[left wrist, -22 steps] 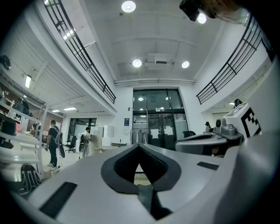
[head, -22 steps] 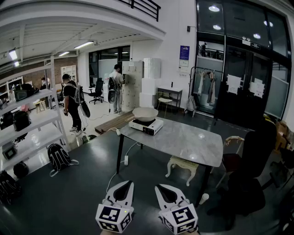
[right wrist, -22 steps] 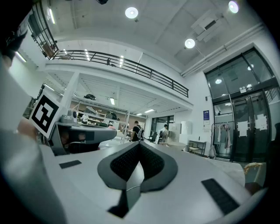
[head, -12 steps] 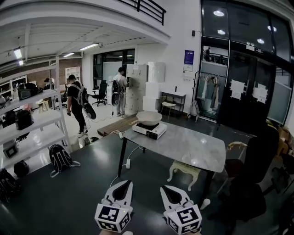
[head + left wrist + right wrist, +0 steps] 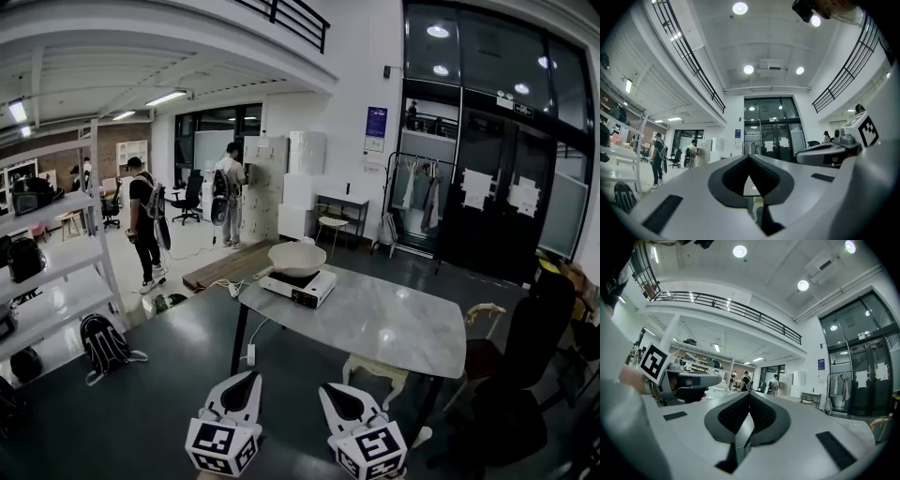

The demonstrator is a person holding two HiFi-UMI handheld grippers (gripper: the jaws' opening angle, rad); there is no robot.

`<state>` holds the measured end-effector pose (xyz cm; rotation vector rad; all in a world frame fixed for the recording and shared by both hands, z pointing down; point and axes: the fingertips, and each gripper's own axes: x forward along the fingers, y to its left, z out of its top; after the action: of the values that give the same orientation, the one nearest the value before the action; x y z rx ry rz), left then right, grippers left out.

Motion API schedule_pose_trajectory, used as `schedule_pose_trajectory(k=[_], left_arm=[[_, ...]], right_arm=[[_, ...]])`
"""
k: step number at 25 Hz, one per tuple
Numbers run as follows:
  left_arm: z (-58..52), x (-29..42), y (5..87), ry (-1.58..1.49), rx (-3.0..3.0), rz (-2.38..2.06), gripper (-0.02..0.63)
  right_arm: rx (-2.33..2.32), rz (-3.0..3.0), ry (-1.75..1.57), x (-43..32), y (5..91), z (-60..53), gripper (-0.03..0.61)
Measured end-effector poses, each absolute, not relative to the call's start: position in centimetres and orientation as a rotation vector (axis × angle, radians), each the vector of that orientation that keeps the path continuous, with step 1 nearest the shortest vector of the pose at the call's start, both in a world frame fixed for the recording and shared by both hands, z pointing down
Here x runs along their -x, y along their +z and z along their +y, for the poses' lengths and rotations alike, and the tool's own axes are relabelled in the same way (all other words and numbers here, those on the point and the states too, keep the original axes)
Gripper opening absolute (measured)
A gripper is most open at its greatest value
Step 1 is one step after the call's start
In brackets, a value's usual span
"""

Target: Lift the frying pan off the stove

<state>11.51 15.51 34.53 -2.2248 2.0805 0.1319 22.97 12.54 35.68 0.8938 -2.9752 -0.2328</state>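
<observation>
A pale frying pan [image 5: 297,258] rests on a white portable stove [image 5: 298,286] at the far left corner of a grey table [image 5: 375,323]. Both grippers hang low at the bottom of the head view, well short of the table. My left gripper [image 5: 254,376] is shut and holds nothing. My right gripper [image 5: 324,386] is shut too, empty. In the left gripper view the jaws [image 5: 749,158] meet at their tips, with a strip of the table showing through the gap behind them. In the right gripper view the jaws [image 5: 750,393] also meet at the tips.
White shelves [image 5: 56,272] with bags line the left side. A backpack [image 5: 101,342] lies on the floor near them. Two people [image 5: 143,220] stand at the back left. A black chair [image 5: 520,361] stands right of the table, a pale stool [image 5: 380,370] under it.
The view has shifted: the table and stove sit slightly nearer and lower in the picture, the shelves have slid left. Both grippers stay shut and side by side.
</observation>
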Motion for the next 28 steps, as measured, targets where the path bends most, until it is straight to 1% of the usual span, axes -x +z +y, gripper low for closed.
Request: schedule_pose_trajectory(k=[4, 9, 13, 23, 28], left_arm=[[11.9, -7.6, 34.9, 0.133, 2.253, 2.074, 0.011], [7.8, -3.6, 34.9, 0.101, 2.287, 2.028, 0.011], [5.7, -0.3, 35.1, 0.102, 2.287, 2.038, 0.011], [2.1, 3.9, 36.2, 0.107, 2.299, 2.049, 0.011], [-0.2, 6.4, 37.1, 0.103, 2.284, 2.077, 0.011]], right_arm=[[-0.911, -2.978, -0.218, -19.3, 35.8, 9.2, 0.025], [-0.924, -3.021, -0.125, -15.3, 36.0, 5.3, 0.025], [-0.969, -3.005, -0.131, -12.7, 36.2, 2.9, 0.025], [-0.936, -2.998, -0.014, -8.5, 36.8, -1.2, 0.025], [-0.891, -3.004, -0.026, -6.0, 37.2, -4.0, 0.025]])
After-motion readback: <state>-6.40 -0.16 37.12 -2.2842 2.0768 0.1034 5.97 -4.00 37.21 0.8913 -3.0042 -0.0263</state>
